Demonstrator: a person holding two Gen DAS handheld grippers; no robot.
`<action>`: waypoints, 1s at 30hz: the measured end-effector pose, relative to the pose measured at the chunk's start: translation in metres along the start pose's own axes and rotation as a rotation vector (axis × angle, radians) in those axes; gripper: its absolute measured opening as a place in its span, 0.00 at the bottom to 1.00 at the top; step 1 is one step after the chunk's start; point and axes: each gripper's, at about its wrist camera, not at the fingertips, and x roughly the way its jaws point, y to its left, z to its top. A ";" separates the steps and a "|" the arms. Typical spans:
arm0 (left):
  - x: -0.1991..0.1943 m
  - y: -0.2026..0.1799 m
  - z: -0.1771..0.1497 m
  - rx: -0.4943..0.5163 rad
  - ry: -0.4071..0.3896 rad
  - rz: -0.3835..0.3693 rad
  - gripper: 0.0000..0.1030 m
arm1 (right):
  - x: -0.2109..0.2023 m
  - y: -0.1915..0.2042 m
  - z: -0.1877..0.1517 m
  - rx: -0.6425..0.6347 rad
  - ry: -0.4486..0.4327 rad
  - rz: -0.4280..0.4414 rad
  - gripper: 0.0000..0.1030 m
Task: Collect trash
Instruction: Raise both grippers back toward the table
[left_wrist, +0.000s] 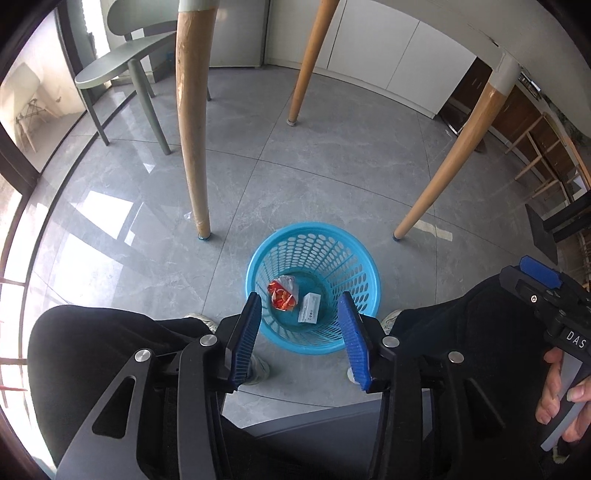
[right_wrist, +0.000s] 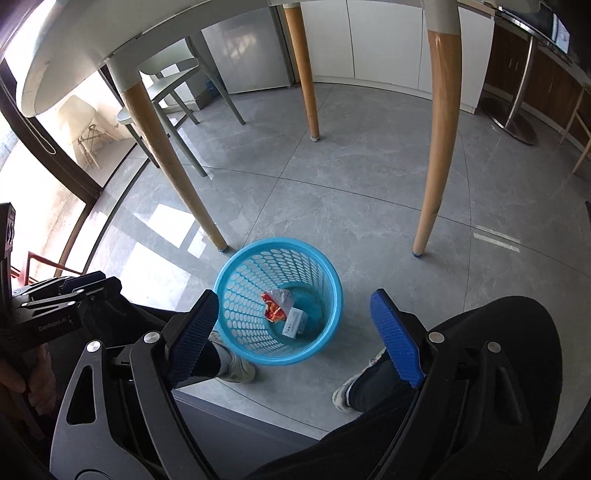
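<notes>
A home dining area: white table (right_wrist: 74, 55) on wooden legs, green chair (left_wrist: 110, 66), white cabinets (right_wrist: 388, 40).

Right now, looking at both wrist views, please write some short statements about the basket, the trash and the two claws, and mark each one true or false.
1. The blue basket stands upright on the floor. True.
2. The basket is empty. False: a red-orange wrapper and a small white box lie in its bottom.
3. The left claw holds the white box. False: its fingers are apart with nothing between them, and the box lies in the basket.
4. The right claw is open and holds nothing. True.
5. The basket stands on top of the white table. False: it stands on the floor near the table's wooden legs.
</notes>
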 end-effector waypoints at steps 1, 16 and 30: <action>-0.008 0.000 0.001 0.000 -0.016 -0.005 0.43 | -0.007 -0.001 0.000 -0.004 -0.012 -0.001 0.79; -0.121 -0.020 0.017 0.045 -0.261 -0.058 0.52 | -0.121 -0.001 0.020 -0.054 -0.266 -0.026 0.90; -0.176 -0.029 0.068 0.006 -0.466 -0.071 0.53 | -0.178 -0.002 0.069 -0.081 -0.421 -0.058 0.91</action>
